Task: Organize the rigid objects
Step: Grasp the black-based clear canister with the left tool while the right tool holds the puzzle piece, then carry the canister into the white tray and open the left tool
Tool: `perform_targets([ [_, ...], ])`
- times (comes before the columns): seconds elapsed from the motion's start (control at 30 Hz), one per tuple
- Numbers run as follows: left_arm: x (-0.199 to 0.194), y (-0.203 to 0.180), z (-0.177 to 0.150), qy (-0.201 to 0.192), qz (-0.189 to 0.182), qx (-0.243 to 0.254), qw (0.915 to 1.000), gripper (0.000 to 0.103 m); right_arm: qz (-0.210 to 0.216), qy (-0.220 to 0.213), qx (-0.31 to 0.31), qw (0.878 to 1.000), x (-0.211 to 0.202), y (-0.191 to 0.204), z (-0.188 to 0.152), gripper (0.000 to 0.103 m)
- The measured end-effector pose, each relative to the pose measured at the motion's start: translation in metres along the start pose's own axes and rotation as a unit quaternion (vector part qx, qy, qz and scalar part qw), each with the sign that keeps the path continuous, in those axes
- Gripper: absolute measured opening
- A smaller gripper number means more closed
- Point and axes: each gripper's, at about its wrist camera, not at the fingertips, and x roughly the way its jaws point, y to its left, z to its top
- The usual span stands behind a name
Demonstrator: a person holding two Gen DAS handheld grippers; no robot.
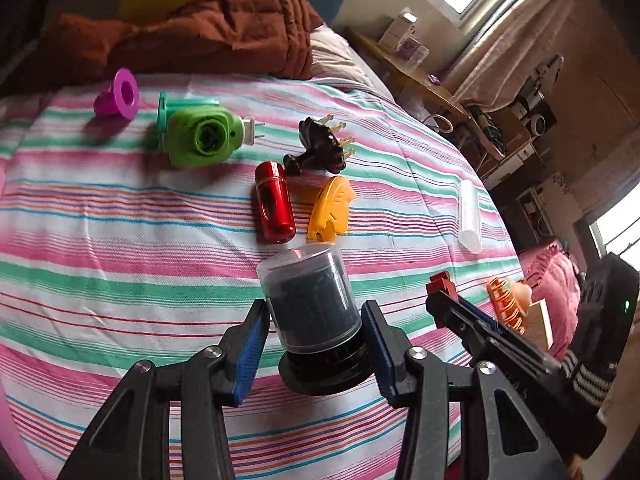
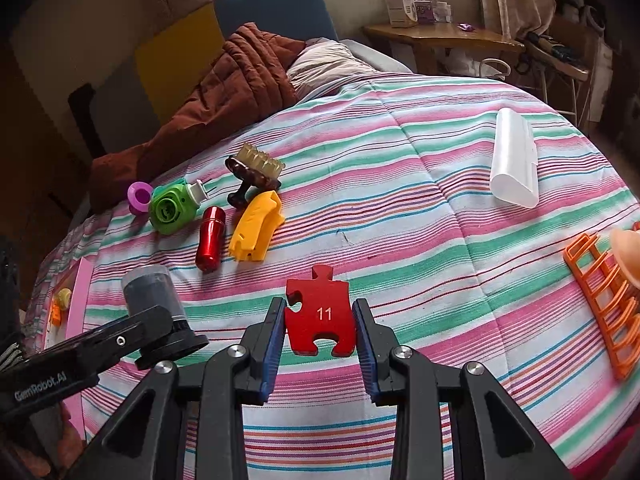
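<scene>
My left gripper [image 1: 314, 312] is shut on a black jar with a clear cap [image 1: 308, 296], which tilts above the striped bedsheet [image 1: 120, 240]; the blue pads press its sides. From the right wrist view the same jar [image 2: 154, 288] shows at the left, beside the left gripper [image 2: 160, 320]. My right gripper [image 2: 320, 308] is shut on a red puzzle piece marked 11 [image 2: 320, 312], held upright just over the sheet. In a loose row further back lie a red metal cylinder [image 1: 274, 208], a yellow plastic piece [image 1: 330, 208], a dark brown brush [image 1: 316, 146], a green plug device [image 1: 200, 136] and a purple spool [image 1: 118, 98].
A white translucent case [image 2: 514, 160] lies at the far right of the bed. An orange rack [image 2: 604, 312] sits at the right edge. A brown blanket [image 2: 224, 92] is bunched at the head of the bed, and a wooden side table [image 2: 440, 38] stands beyond it.
</scene>
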Motion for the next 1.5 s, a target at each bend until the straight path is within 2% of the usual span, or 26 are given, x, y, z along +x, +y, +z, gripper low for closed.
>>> perform_targets([
  [0.17,-0.034,0.004,-0.010,-0.045,0.023,0.056,0.9971,0.048,0.017,0.002,-0.008,1.000,0.002,0.006,-0.005,0.034],
  [0.3,-0.061,0.019,-0.015,-0.068,0.036,0.068,0.9947,0.048,0.030,0.008,-0.011,0.999,0.006,0.012,-0.009,0.034],
  [0.63,-0.120,0.099,-0.037,-0.106,0.099,0.015,0.9893,0.048,0.041,0.015,-0.040,0.998,0.010,0.032,-0.024,0.034],
  [0.8,-0.143,0.142,-0.043,-0.125,0.132,-0.012,0.9832,0.048,0.038,-0.014,-0.077,0.996,0.004,0.045,-0.029,0.034],
  [0.93,-0.158,0.182,-0.047,-0.139,0.181,-0.029,0.9731,0.048,0.043,-0.026,-0.092,0.994,-0.003,0.053,-0.027,0.034],
  [1.0,-0.162,0.203,-0.048,-0.140,0.213,-0.038,0.9662,0.048,0.040,-0.025,-0.100,0.994,-0.005,0.058,-0.025,0.034],
  [1.17,-0.164,0.248,-0.049,-0.136,0.266,-0.057,0.9528,0.048,0.053,-0.024,-0.116,0.992,-0.014,0.080,-0.027,0.034],
  [1.43,-0.164,0.288,-0.045,-0.154,0.303,-0.079,0.9372,0.048,0.098,-0.026,-0.126,0.987,-0.020,0.126,-0.034,0.034],
  [1.5,-0.160,0.295,-0.041,-0.139,0.298,-0.087,0.9404,0.048,0.106,-0.023,-0.129,0.986,-0.019,0.138,-0.036,0.034],
])
